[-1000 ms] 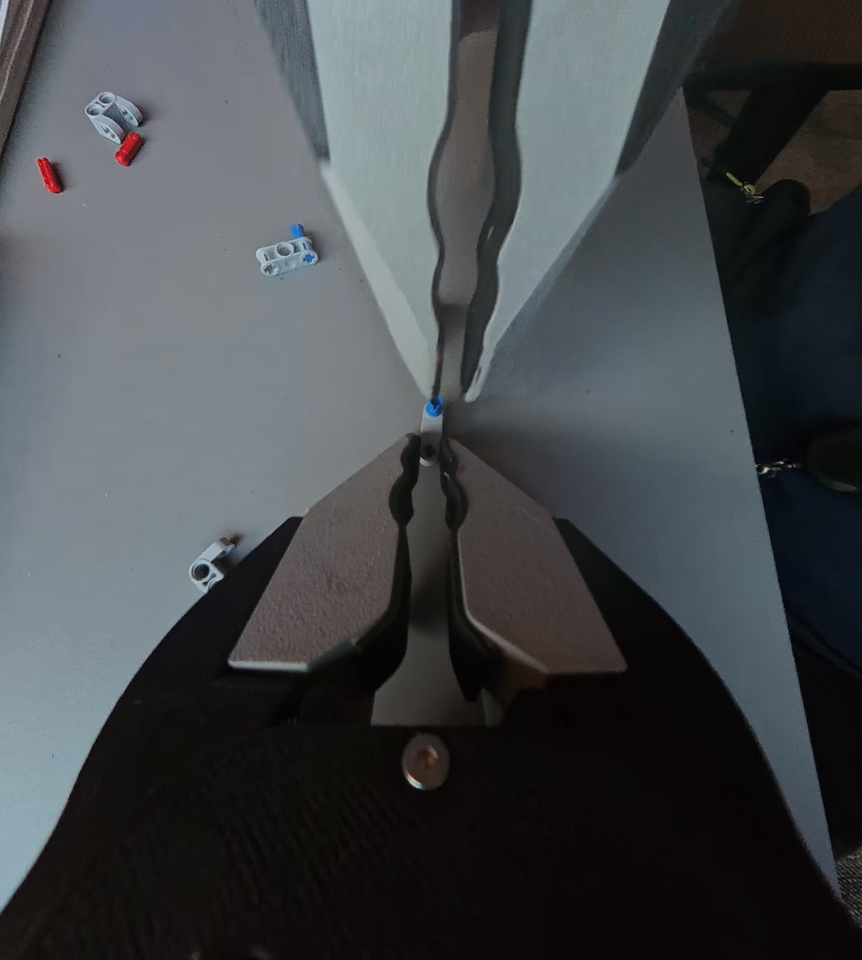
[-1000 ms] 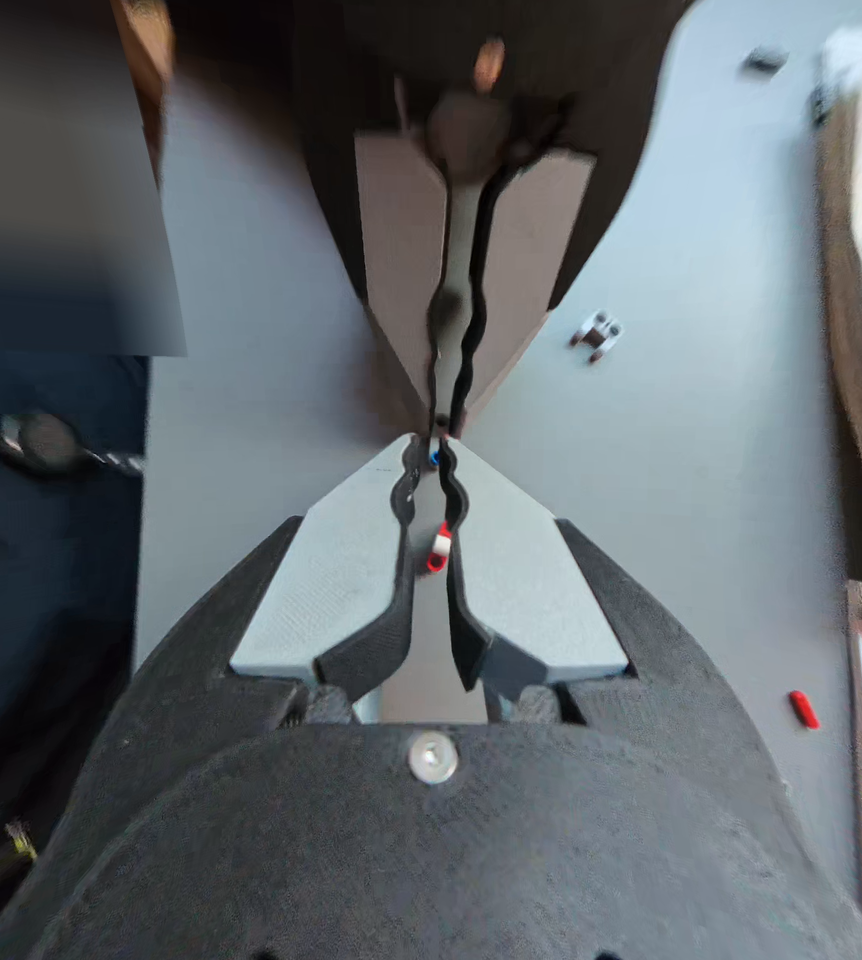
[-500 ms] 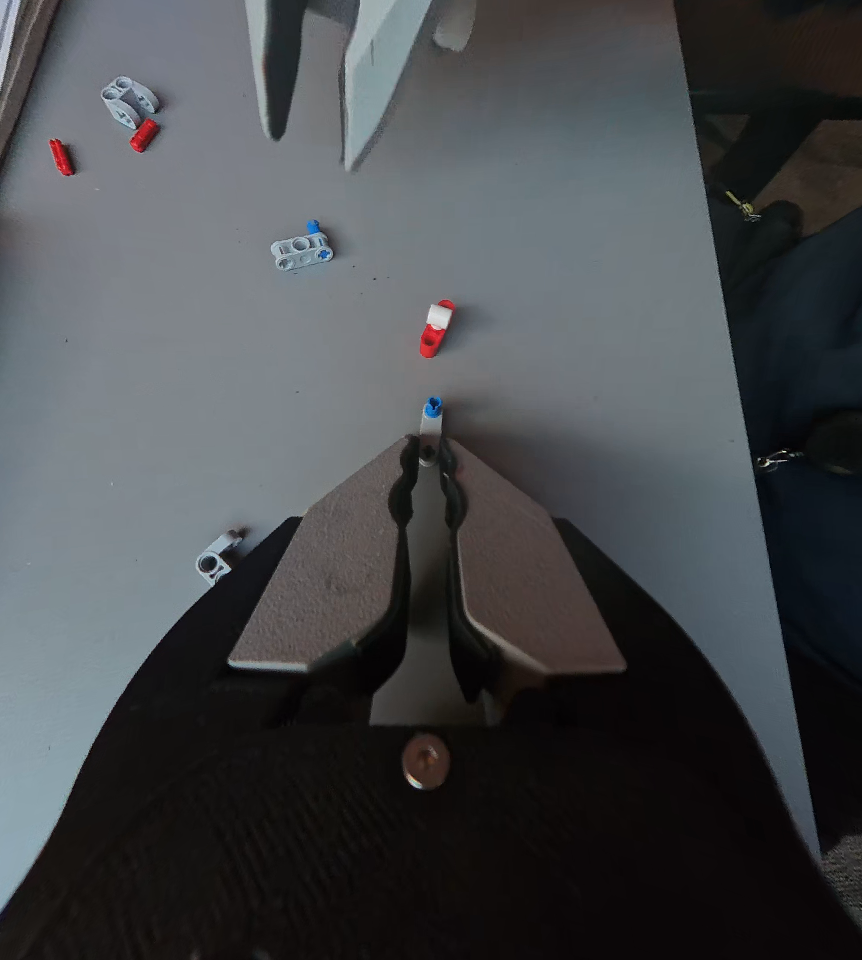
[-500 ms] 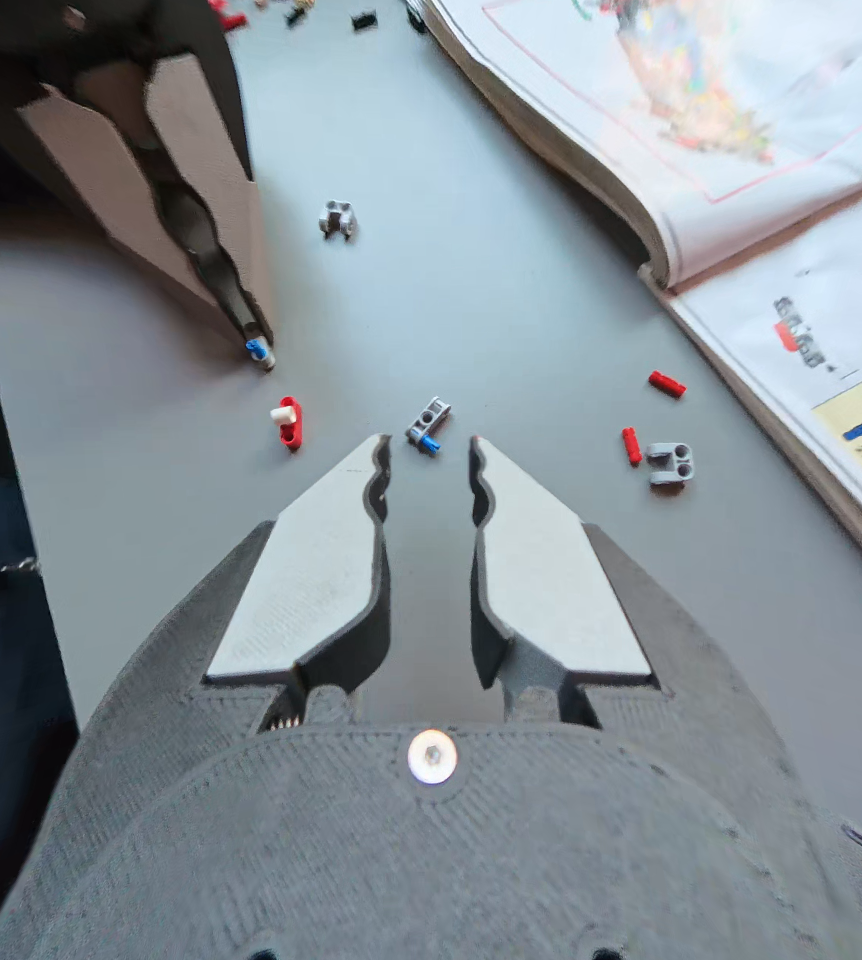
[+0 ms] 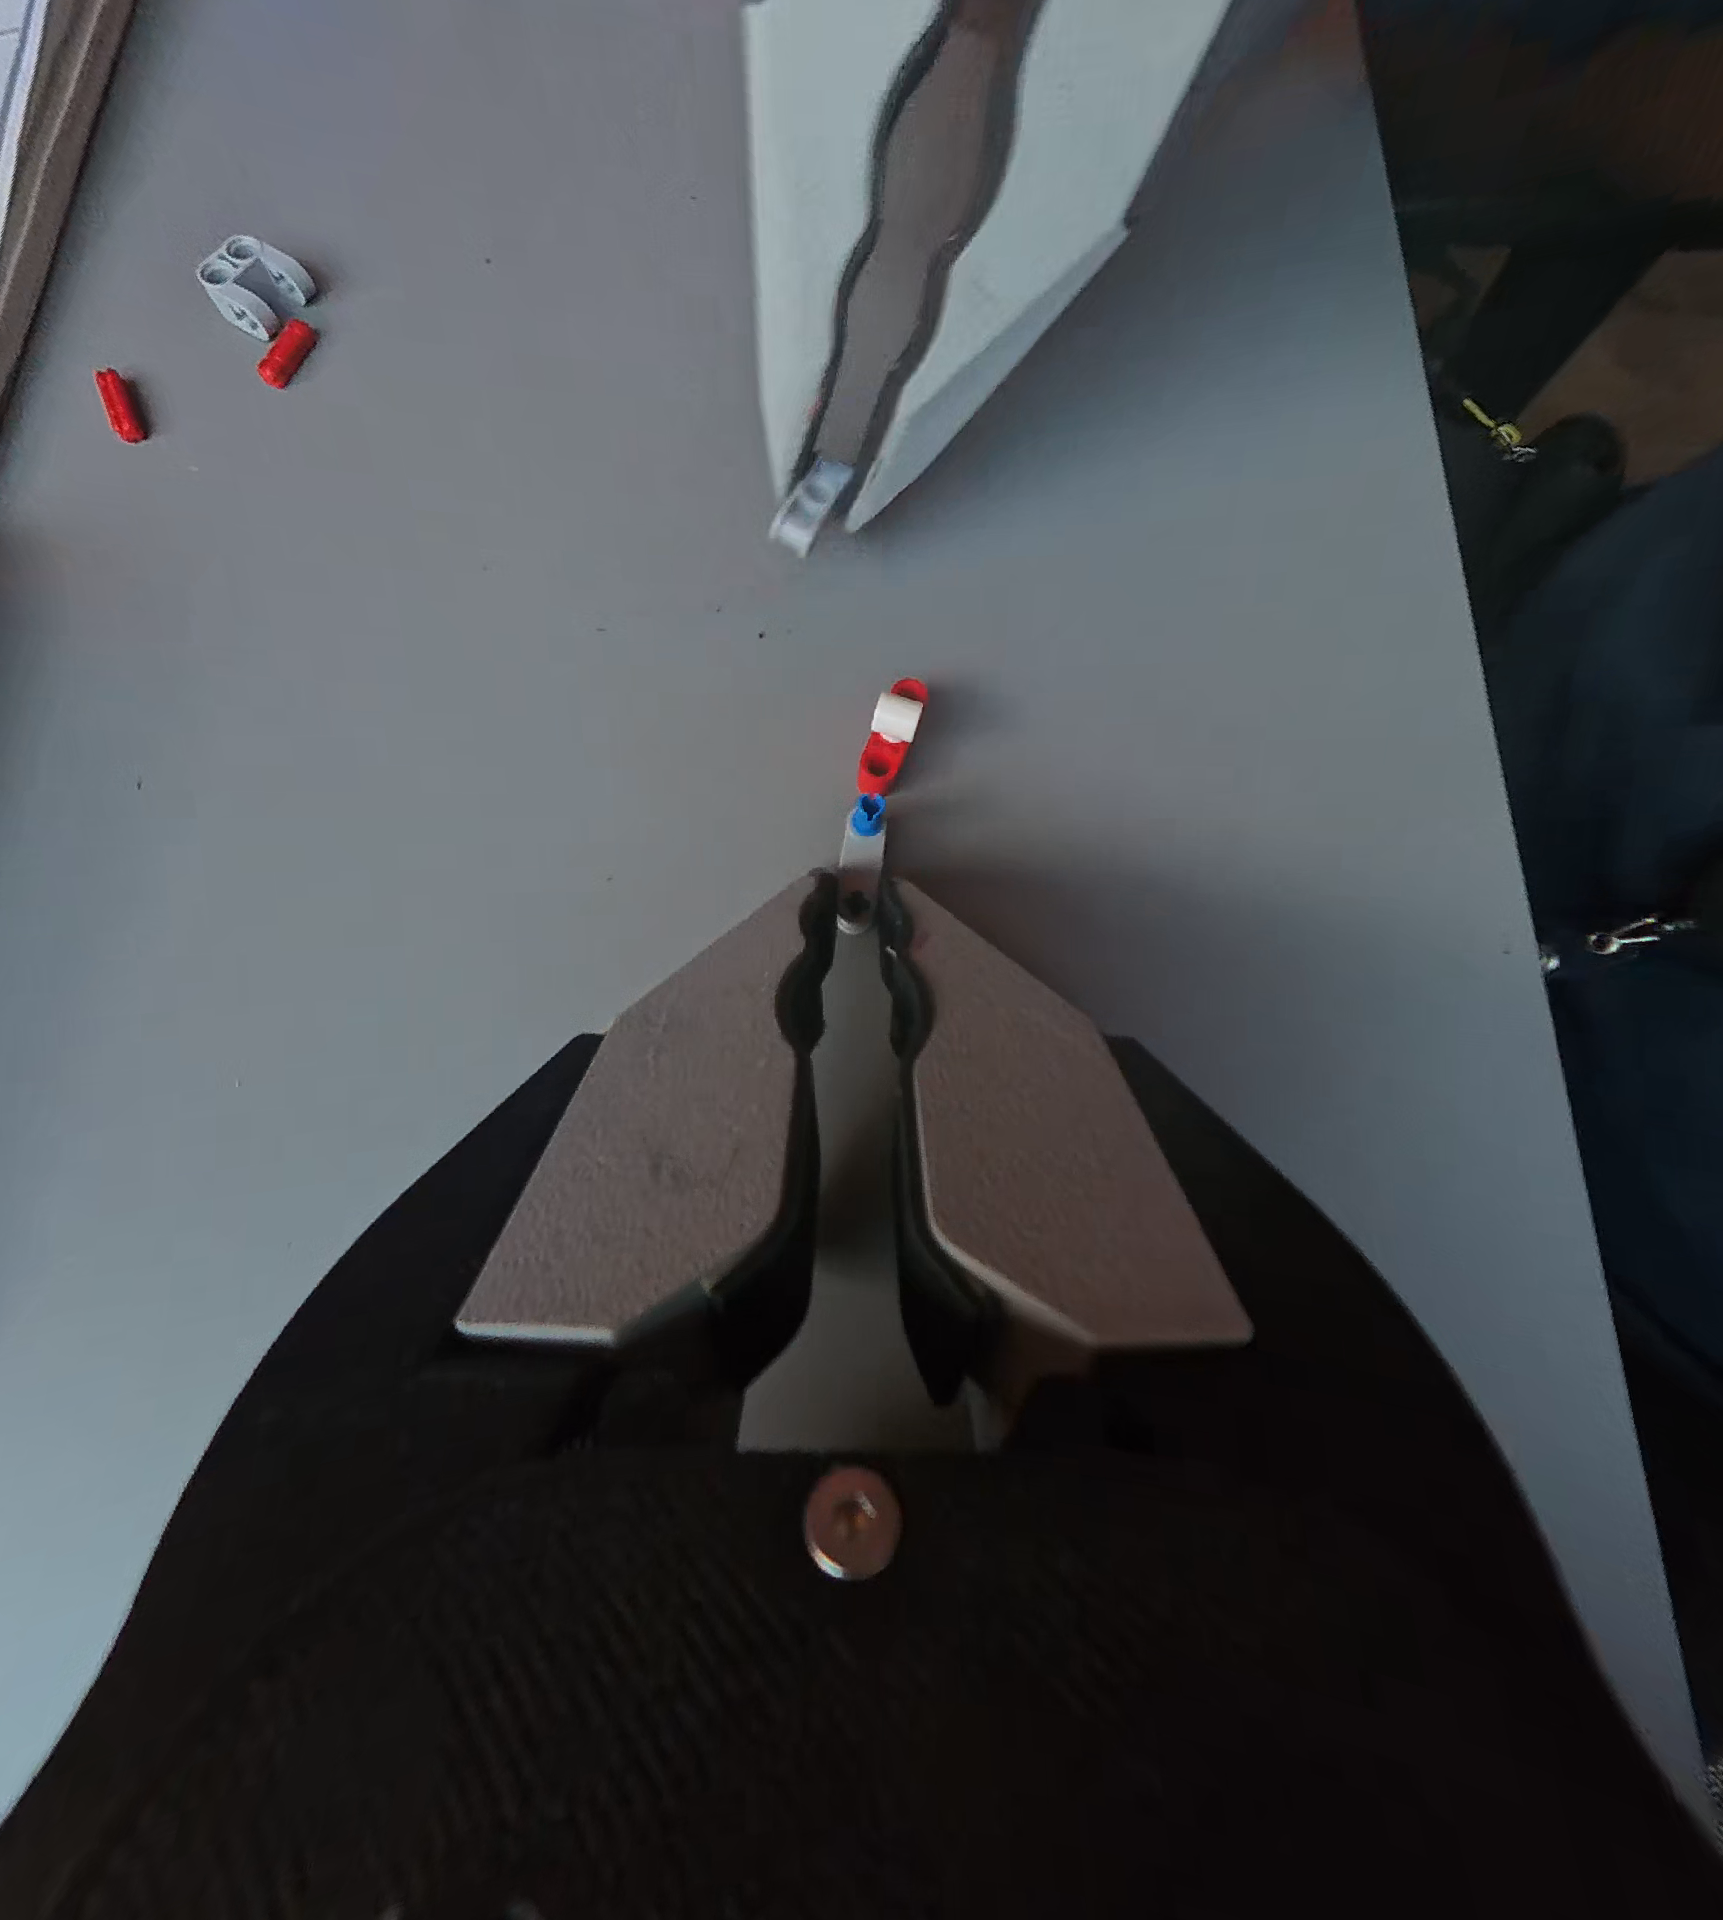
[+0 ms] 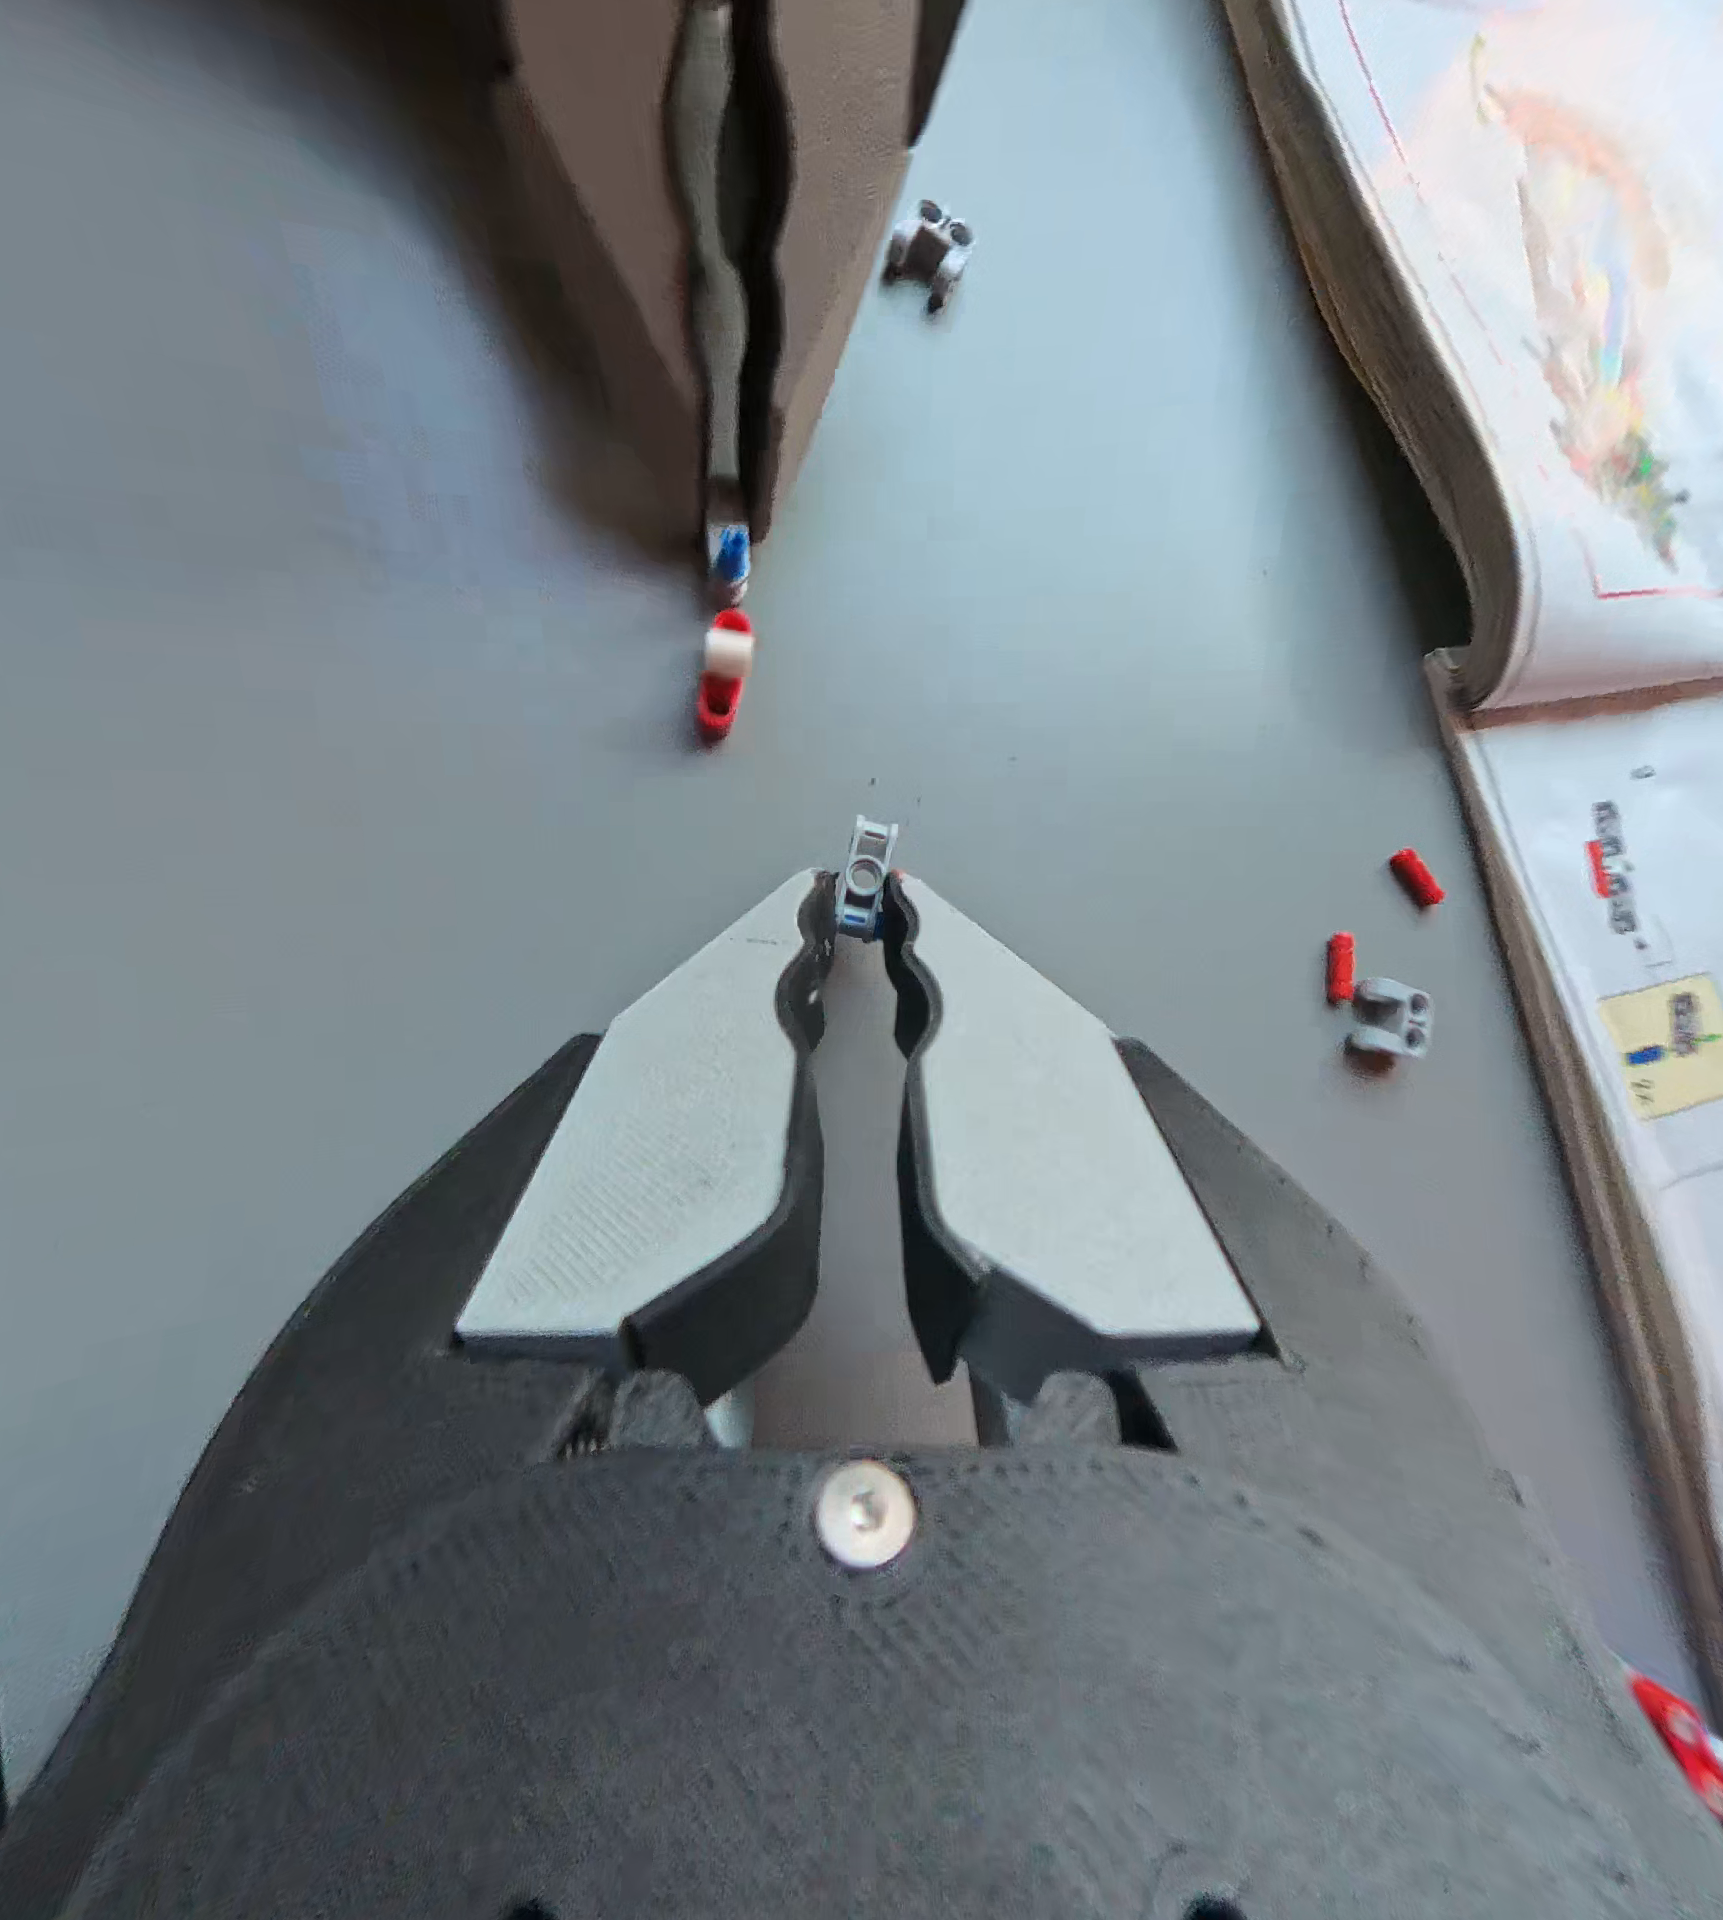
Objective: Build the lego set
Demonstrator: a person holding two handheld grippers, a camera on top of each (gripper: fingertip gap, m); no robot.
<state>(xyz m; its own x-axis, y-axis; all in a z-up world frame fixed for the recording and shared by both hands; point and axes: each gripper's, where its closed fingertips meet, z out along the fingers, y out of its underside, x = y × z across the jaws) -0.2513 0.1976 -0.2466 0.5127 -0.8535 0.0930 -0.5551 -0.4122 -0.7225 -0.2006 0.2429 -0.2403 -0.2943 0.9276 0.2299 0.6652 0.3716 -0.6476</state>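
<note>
My left gripper [image 5: 859, 914] is clamping a grey piece with a blue pin [image 5: 865, 844]; my right gripper [image 6: 862, 902] is pinching a grey connector [image 6: 867, 878]. A red-and-white piece [image 5: 890, 736] is lying on the table [image 5: 421, 727] between them, just beyond the blue pin.

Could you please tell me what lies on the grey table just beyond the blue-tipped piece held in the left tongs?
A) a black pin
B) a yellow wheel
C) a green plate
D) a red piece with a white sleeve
D: in the left wrist view, the red piece with a white sleeve lies on the table just past the blue-tipped grey piece pinched in the left tongs.
</note>
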